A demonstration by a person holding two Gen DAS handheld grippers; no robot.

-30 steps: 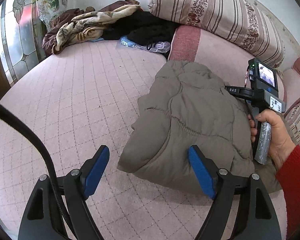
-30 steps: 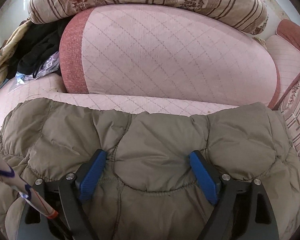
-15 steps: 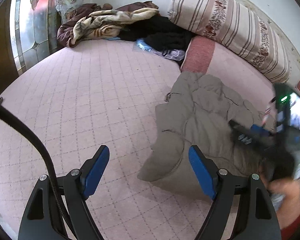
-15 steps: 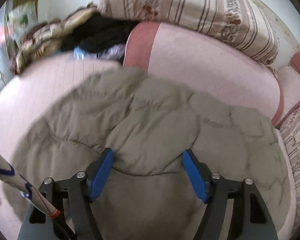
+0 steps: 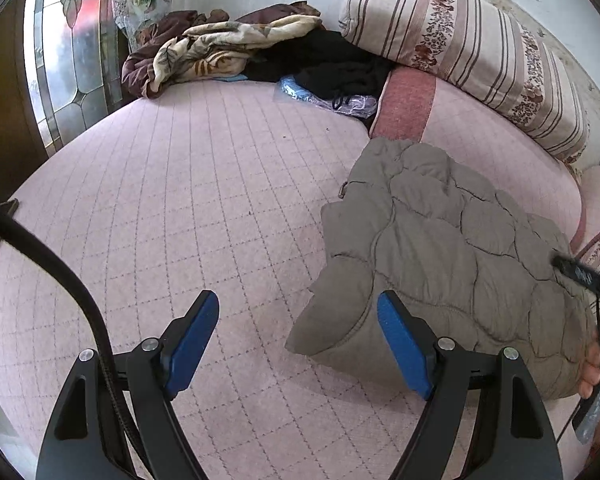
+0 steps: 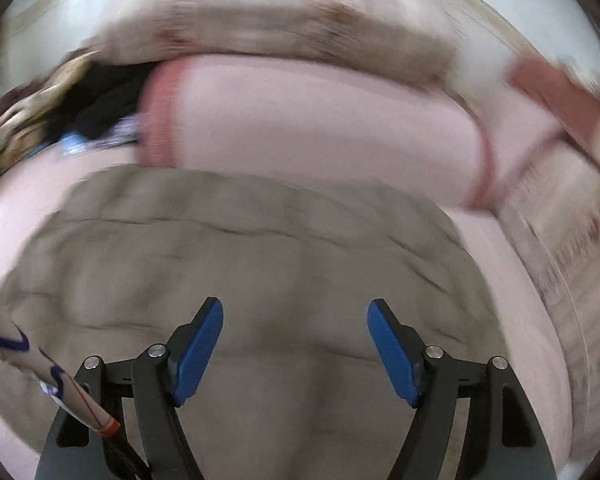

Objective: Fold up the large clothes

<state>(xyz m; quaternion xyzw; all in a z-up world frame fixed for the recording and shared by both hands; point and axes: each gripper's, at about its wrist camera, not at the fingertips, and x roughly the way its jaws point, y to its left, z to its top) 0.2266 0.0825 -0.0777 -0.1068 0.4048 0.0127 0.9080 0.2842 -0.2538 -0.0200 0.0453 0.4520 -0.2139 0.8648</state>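
A khaki quilted jacket (image 5: 440, 248) lies folded in a bundle on the pink quilted bed (image 5: 180, 200), against the pink cushion. My left gripper (image 5: 298, 340) hovers open over the bed, its right pad beside the jacket's near left corner, nothing between the pads. In the motion-blurred right wrist view, my right gripper (image 6: 294, 344) stands open above the jacket (image 6: 260, 260) without gripping it. A hand (image 5: 592, 364) holding the right gripper's handle shows at the right edge of the left wrist view.
A striped bolster (image 5: 460, 40) and a pink cushion (image 5: 480, 140) lie behind the jacket. At the bed's far end sit a heap of blankets (image 5: 204, 52), black clothes (image 5: 332, 64) and a plastic bag (image 5: 320, 96). A stained-glass door (image 5: 60, 60) stands left.
The right gripper drew back and up from the jacket, showing more of the bundle, and slid to the right edge of the left wrist view. The left gripper shifted slightly.
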